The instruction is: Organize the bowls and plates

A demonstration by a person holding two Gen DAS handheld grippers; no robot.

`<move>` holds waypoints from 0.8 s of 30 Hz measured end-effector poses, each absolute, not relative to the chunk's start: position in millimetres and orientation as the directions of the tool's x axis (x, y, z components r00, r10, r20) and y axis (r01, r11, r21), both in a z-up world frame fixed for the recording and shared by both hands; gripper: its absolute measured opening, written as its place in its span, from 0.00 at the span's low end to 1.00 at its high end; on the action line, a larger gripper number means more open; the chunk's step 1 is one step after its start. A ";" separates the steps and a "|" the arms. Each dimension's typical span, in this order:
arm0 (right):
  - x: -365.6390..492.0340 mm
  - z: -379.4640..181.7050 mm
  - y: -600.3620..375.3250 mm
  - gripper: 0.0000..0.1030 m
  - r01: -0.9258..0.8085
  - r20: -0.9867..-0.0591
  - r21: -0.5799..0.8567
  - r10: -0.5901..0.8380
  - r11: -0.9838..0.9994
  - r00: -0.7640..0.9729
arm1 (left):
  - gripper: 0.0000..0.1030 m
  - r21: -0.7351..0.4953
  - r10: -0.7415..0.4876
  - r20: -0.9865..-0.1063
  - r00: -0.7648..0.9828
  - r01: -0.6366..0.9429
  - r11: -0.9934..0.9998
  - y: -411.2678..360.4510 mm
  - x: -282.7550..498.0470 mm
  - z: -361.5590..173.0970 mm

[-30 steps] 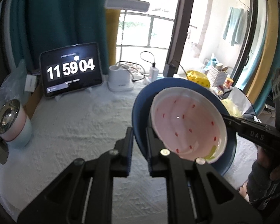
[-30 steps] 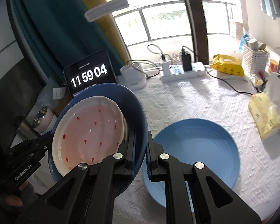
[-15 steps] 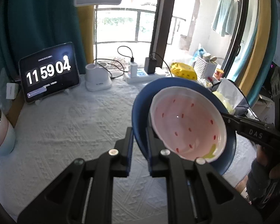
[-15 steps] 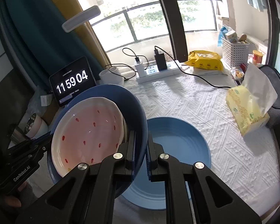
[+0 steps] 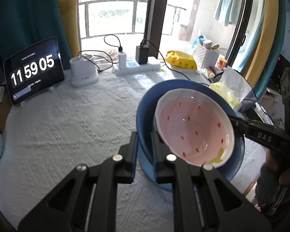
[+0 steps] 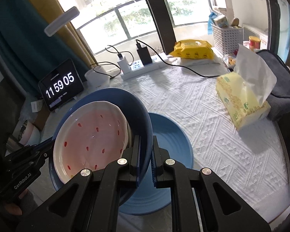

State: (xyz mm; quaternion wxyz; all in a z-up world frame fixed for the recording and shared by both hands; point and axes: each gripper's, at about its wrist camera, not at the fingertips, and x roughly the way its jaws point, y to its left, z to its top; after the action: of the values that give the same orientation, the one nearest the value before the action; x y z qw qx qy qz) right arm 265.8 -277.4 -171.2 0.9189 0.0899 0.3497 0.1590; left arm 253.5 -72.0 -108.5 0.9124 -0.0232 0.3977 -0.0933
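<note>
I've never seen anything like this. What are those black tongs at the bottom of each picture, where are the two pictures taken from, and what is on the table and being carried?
There is no robot here: a person holds a hand-operated clamp in each hand, and each clamp carries a wide-angle camera looking along its two fingers. One picture comes from the left gripper, the other from the right gripper. Both are shut on opposite rims of a dark blue bowl, lifted off the table, with a pink speckled bowl nested inside it. On the white tablecloth lie a light blue plate, a tissue box, a yellow packet, a power strip and a tablet clock.
</note>
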 end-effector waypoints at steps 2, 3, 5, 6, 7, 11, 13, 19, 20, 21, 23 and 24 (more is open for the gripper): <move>269.7 -175.8 -280.0 0.12 -0.225 -0.622 0.276 0.352 0.934 0.700 | 0.11 -0.115 -0.189 -0.729 0.658 0.154 0.981 -75.3 256.7 -112.8; 271.9 -178.7 -281.7 0.12 -0.221 -0.627 0.279 0.352 0.934 0.695 | 0.11 -0.114 -0.188 -0.733 0.654 0.154 0.981 -76.9 258.0 -114.5; 275.7 -183.7 -284.5 0.12 -0.215 -0.634 0.287 0.353 0.933 0.687 | 0.11 -0.114 -0.188 -0.740 0.645 0.154 0.981 -79.1 260.6 -118.0; 277.6 -186.0 -285.8 0.12 -0.212 -0.639 0.290 0.354 0.933 0.683 | 0.11 -0.114 -0.187 -0.745 0.641 0.154 0.981 -80.4 262.1 -120.1; 279.0 -187.9 -286.8 0.12 -0.210 -0.643 0.291 0.353 0.933 0.680 | 0.11 -0.115 -0.188 -0.750 0.635 0.154 0.981 -81.7 263.5 -122.8; 283.2 -191.4 -290.7 0.12 -0.203 -0.649 0.299 0.355 0.932 0.673 | 0.12 -0.122 -0.194 -0.755 0.626 0.156 0.980 -83.8 267.2 -126.3; 283.9 -191.1 -291.5 0.12 -0.201 -0.650 0.294 0.350 0.934 0.675 | 0.12 -0.122 -0.195 -0.757 0.624 0.159 0.980 -84.5 268.4 -127.3; 284.6 -190.8 -293.1 0.12 -0.194 -0.654 0.295 0.346 0.935 0.672 | 0.12 -0.121 -0.199 -0.757 0.622 0.166 0.979 -83.8 269.4 -128.3; 284.9 -190.9 -292.9 0.12 -0.193 -0.656 0.292 0.344 0.937 0.672 | 0.12 -0.123 -0.200 -0.758 0.620 0.166 0.978 -82.9 269.4 -128.5; 284.5 -190.9 -292.4 0.12 -0.192 -0.656 0.289 0.340 0.938 0.674 | 0.12 -0.136 -0.208 -0.763 0.613 0.162 0.977 -81.0 270.3 -128.2; 284.2 -191.0 -291.9 0.12 -0.194 -0.655 0.288 0.340 0.938 0.675 | 0.13 -0.155 -0.218 -0.769 0.601 0.156 0.976 -79.9 271.5 -128.0; 284.2 -191.2 -292.2 0.12 -0.198 -0.653 0.289 0.344 0.937 0.674 | 0.14 -0.152 -0.217 -0.768 0.602 0.157 0.976 -79.5 271.2 -127.4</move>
State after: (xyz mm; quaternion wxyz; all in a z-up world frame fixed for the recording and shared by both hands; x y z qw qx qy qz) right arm 284.2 -292.2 -191.2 0.9098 0.0974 0.3751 0.1488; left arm 271.2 -79.5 -127.4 0.8944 -0.0345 0.4335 -0.1047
